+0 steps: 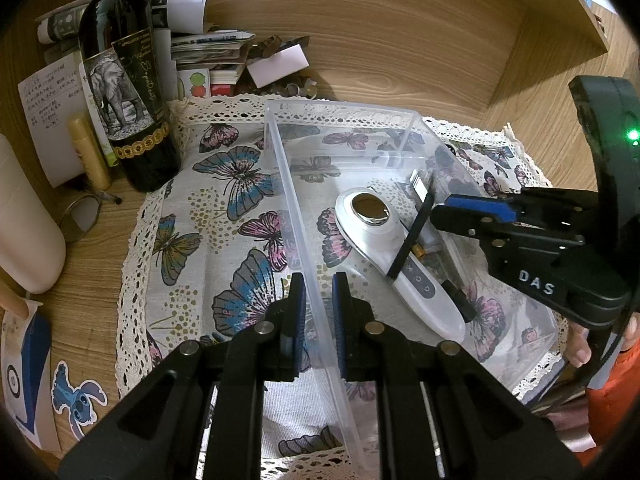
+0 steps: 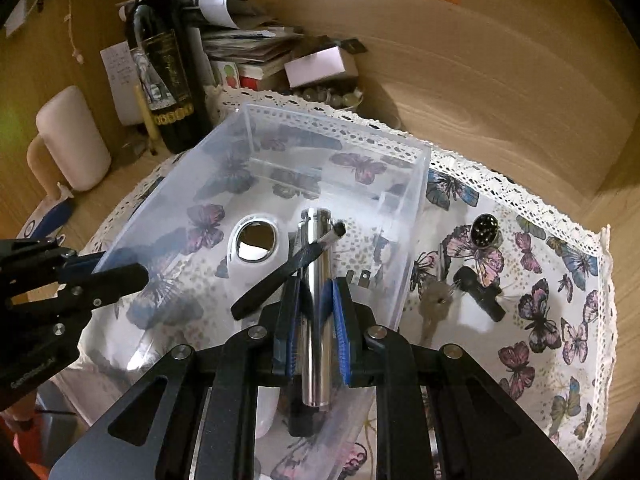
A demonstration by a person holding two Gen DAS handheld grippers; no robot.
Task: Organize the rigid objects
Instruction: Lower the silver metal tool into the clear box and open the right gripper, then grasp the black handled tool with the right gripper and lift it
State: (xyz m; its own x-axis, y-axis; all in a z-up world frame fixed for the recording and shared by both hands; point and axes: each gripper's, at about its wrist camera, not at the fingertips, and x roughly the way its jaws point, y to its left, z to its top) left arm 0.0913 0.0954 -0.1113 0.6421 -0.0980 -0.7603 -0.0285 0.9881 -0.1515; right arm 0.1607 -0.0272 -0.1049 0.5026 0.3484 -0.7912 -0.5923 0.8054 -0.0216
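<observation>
Partly hidden by right tongs (image 2: 316, 308): chrome tube's (image 2: 318, 248) middle.

cloth (image 1: 240, 184): butterfly print, lace edge | bin (image 1: 296, 216): clear | bottle (image 1: 120, 80): dark, elephant label

Right gripper (image 2: 316, 312) clamped on upright chrome cylinder (image 2: 317, 280) above clear plastic bin (image 2: 412, 216), white handheld device (image 2: 248, 256) inside bin, left gripper (image 2: 116, 276) gripping bin wall, keys (image 2: 436, 308) on butterfly cloth (image 2: 560, 320)
</observation>
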